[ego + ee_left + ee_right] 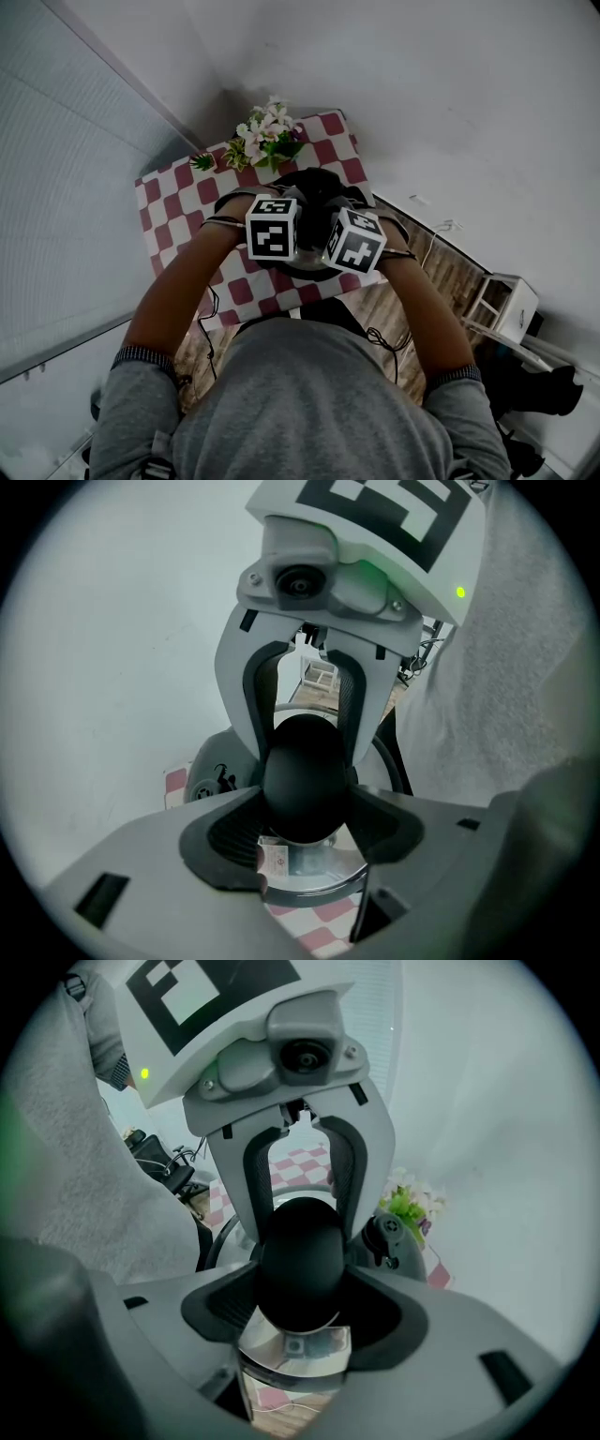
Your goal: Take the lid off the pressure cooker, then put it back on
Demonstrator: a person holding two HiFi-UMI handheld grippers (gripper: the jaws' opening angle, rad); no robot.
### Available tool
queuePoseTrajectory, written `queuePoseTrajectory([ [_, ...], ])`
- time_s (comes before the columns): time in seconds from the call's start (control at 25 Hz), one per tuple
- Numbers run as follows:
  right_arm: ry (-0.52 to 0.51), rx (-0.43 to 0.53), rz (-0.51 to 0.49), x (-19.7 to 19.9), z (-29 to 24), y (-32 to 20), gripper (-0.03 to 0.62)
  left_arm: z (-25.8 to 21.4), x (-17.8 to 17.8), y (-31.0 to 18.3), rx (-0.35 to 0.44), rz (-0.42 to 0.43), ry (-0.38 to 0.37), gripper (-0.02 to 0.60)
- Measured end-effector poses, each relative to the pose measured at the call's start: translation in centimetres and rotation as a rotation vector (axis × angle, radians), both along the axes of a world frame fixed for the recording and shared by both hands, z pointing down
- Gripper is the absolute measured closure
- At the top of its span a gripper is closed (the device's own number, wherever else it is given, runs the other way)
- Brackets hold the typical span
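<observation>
A steel pressure cooker (309,264) stands on the red-and-white checked table (178,202). Its lid (314,869) carries a round black knob (302,778) on top. My left gripper (305,829) is shut on that knob, with both dark pads against its sides. My right gripper (300,1312) is shut on the same knob (300,1260) from the opposite side, above the shiny lid (291,1354). Each gripper view shows the other gripper's white fingers (251,705) (258,1185) flanking the knob. In the head view the left gripper (292,230) and right gripper (330,234) meet over the cooker, hiding most of it.
A pot of white and green flowers (267,131) stands at the table's far edge, close behind the cooker, also in the right gripper view (408,1204). A grey fitting (211,780) with a black valve sits on the lid's side. A white stool (502,305) stands on the wooden floor at right.
</observation>
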State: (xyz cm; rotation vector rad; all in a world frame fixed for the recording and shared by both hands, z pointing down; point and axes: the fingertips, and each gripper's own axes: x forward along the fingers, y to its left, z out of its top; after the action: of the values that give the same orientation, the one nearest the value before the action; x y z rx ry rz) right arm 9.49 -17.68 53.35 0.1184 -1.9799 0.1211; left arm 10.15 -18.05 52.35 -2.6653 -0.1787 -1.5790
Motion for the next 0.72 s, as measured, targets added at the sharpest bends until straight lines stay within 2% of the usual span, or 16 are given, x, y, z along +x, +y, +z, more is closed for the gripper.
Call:
queuePoseTrajectory([
  [0.24,-0.022,-0.01,-0.115,-0.38,-0.03,0.0,0.301,0.12,-0.28,-0.01,-0.058,-0.062,-0.024,0.284],
  [0.36,-0.025,-0.026,-0.14,-0.58,0.03,0.02,0.299,0.22,-0.48,0.03,-0.089,-0.09,-0.02,0.284],
  [0.72,0.044,-0.037,-0.051,-0.61,-0.06,0.06,0.303,0.28,-0.43,0.24,-0.111,-0.081,-0.007,0.284],
])
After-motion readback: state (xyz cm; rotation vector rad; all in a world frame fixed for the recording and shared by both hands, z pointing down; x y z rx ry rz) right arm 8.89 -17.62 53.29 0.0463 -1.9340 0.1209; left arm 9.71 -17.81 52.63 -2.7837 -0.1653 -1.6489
